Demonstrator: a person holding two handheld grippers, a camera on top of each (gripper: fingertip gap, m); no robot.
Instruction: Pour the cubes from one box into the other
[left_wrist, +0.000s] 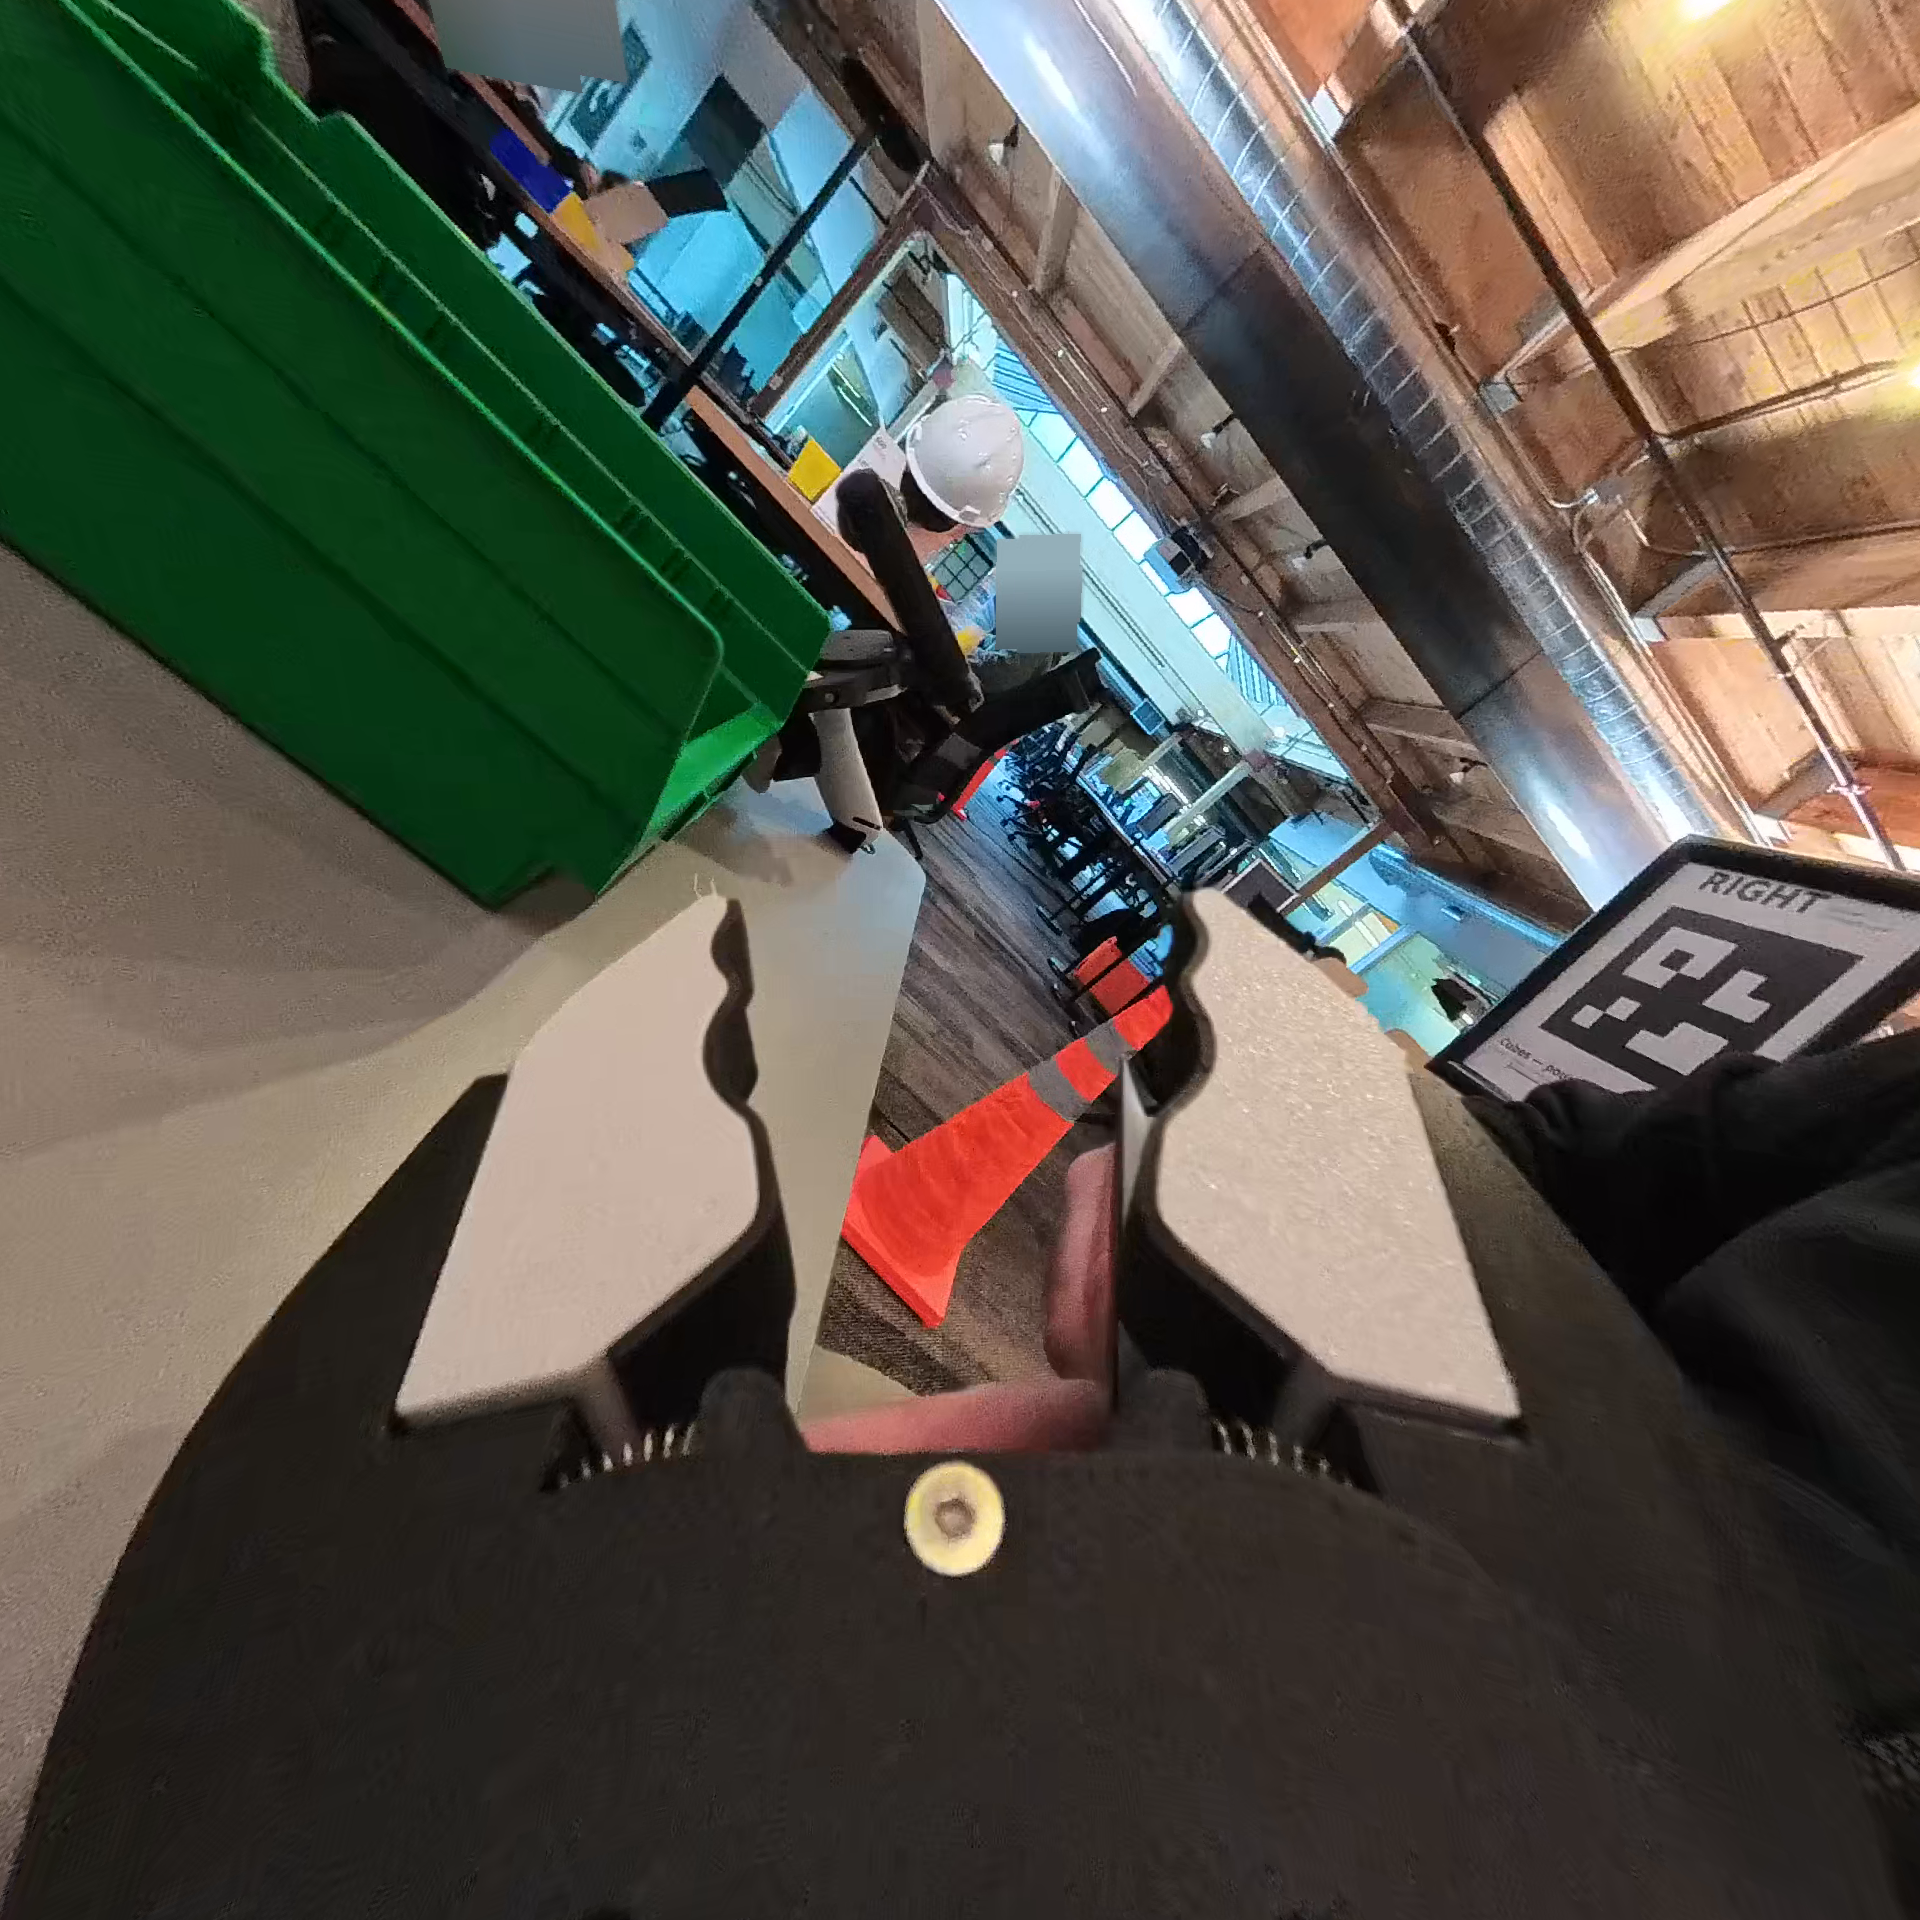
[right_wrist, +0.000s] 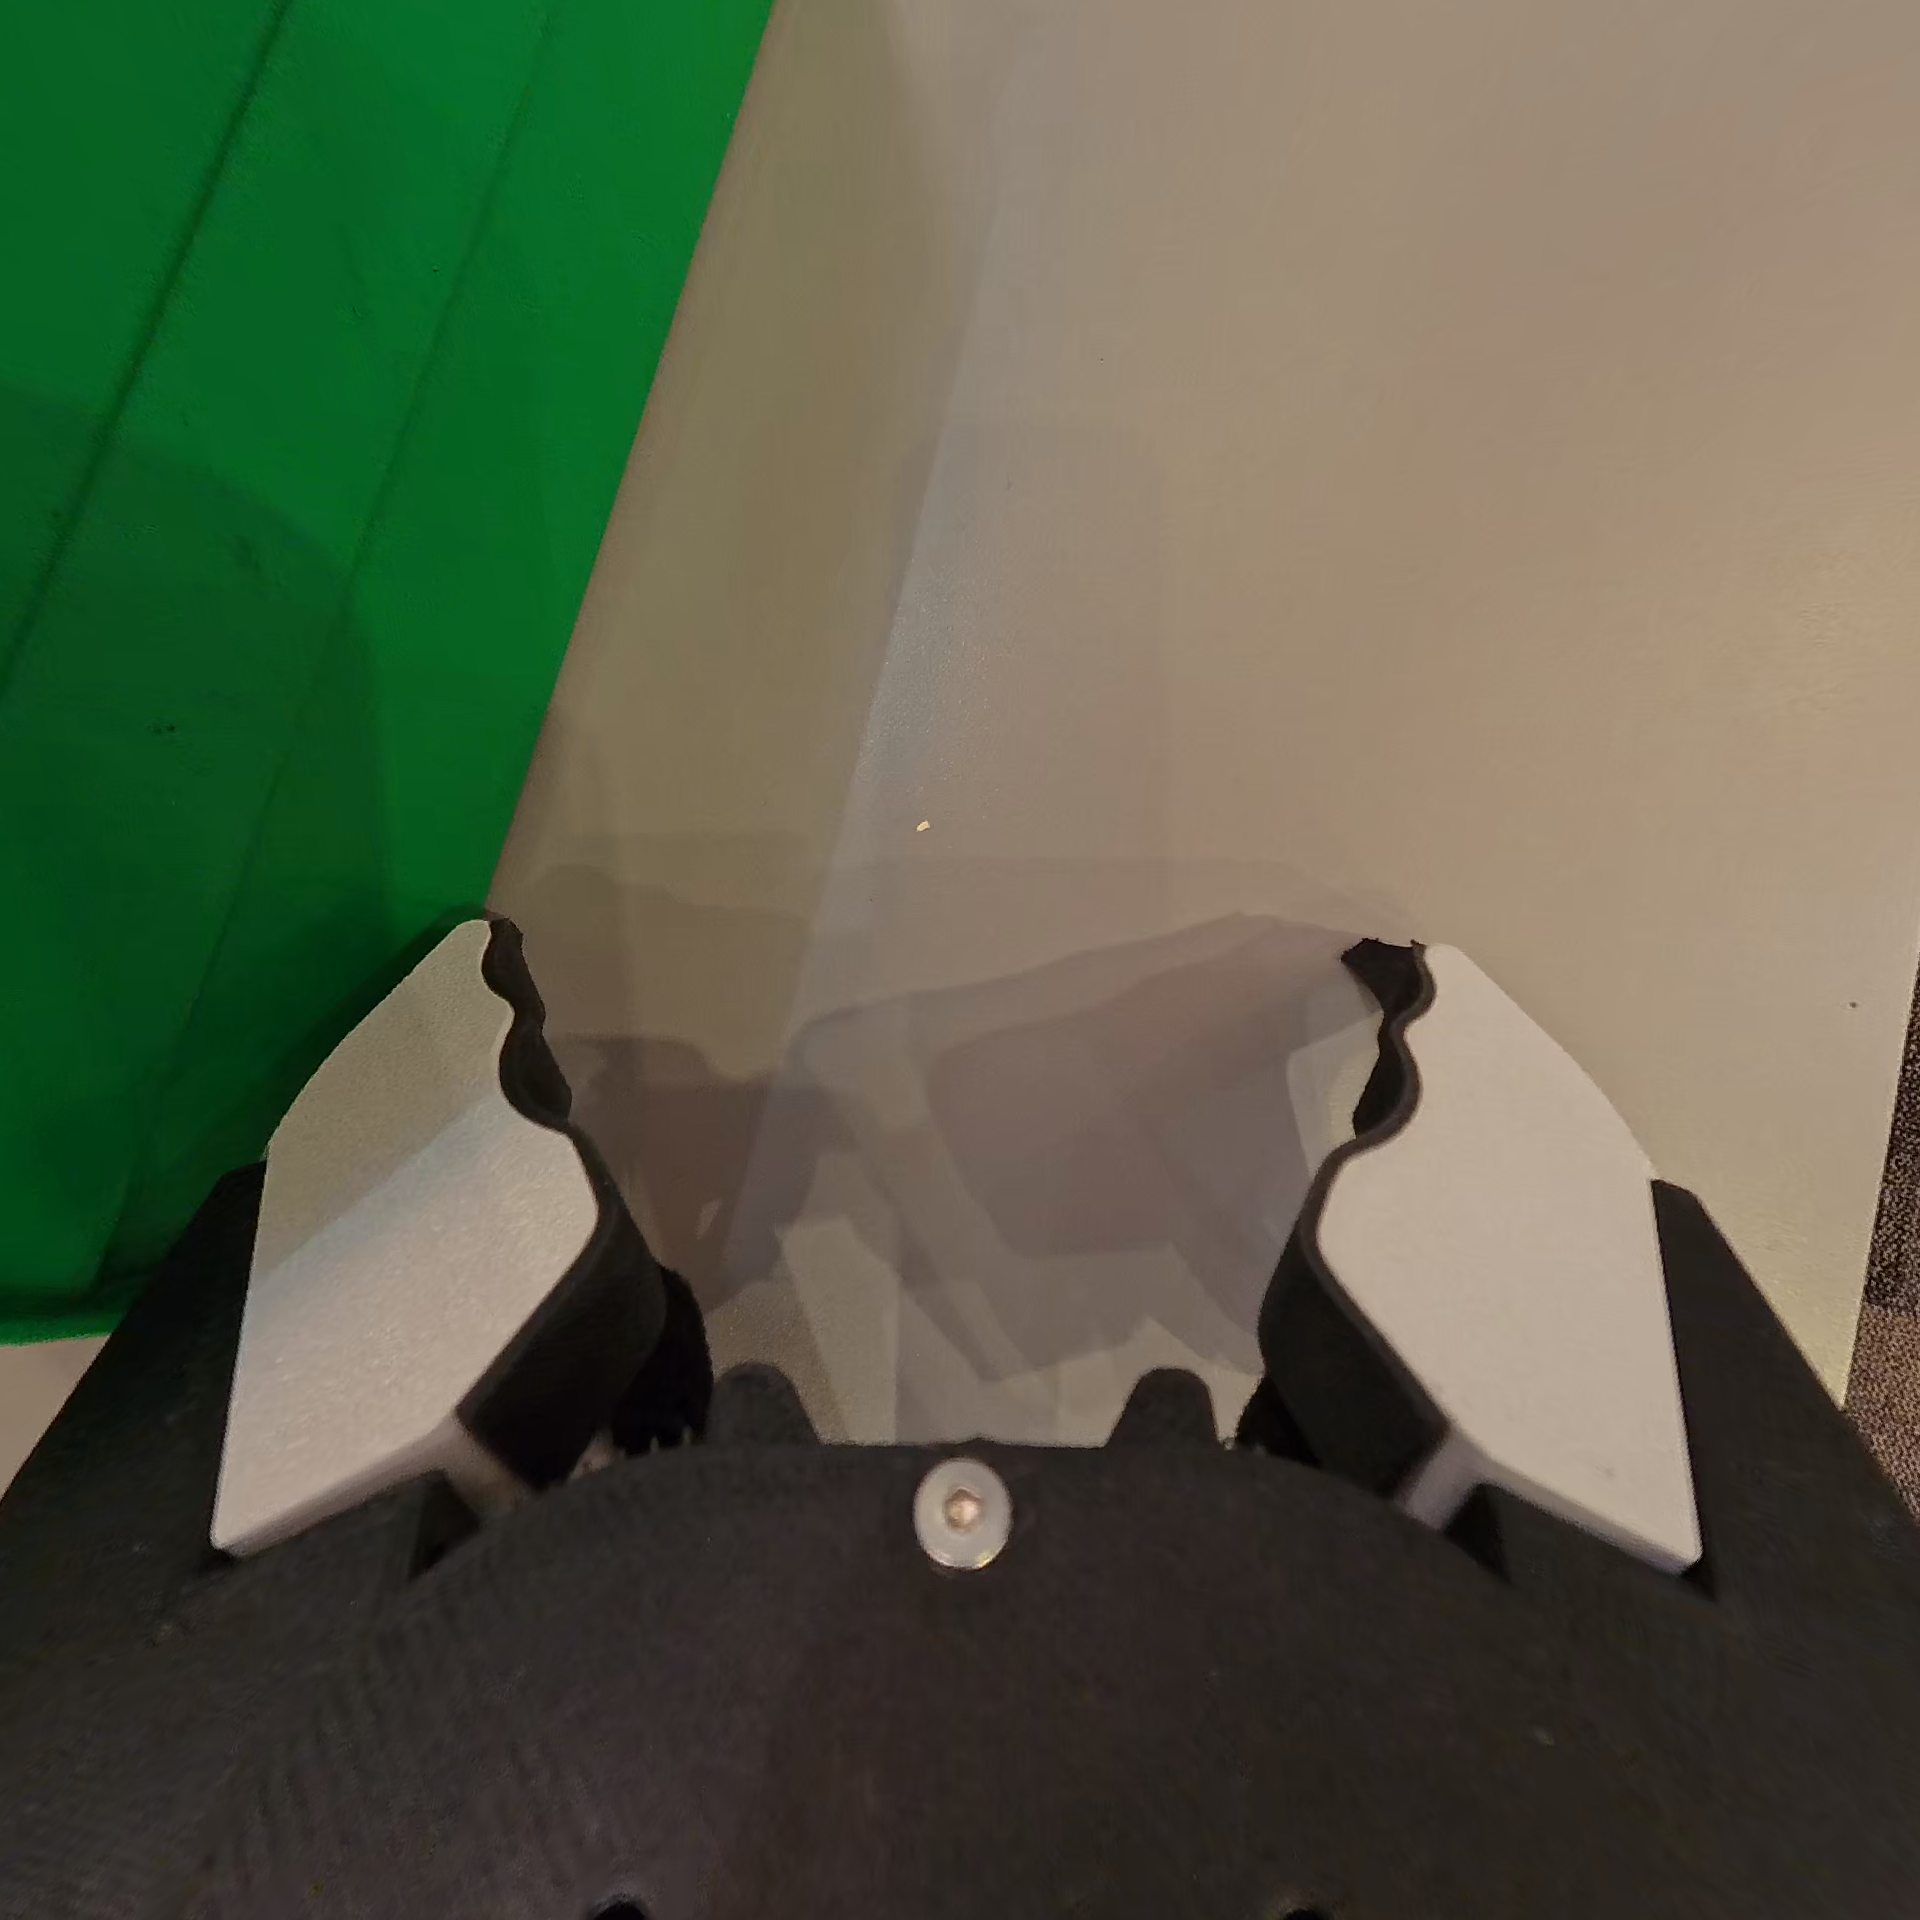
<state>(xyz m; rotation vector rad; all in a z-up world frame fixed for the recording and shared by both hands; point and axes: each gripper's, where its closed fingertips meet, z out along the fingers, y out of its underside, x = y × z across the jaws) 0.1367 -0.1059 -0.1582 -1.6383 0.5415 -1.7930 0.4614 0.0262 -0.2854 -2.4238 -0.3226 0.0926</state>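
**Inspector A:** Left gripper (left_wrist: 961, 920): fingers parted, nothing between them, held tilted above the pale table (left_wrist: 208, 1091). Beyond its tips stands the green box (left_wrist: 343, 499), a stack of nested bins by the look of its rims, resting on the table near the corner. No cubes visible from either camera.

**Inspector B:** Right gripper (right_wrist: 951, 935): fingers spread wide, empty, pointing down at the bare table (right_wrist: 1351, 520). The green box (right_wrist: 260, 520) sits just to its left; whether the left fingertip touches the box wall, I cannot tell.

**Inspector A:** Farther off, left view: a dark sleeve (left_wrist: 1714, 1195) and a marker card (left_wrist: 1704, 987) at right, an orange traffic cone (left_wrist: 987, 1153) on the floor, a white hard hat (left_wrist: 964, 457) by the workbenches behind.
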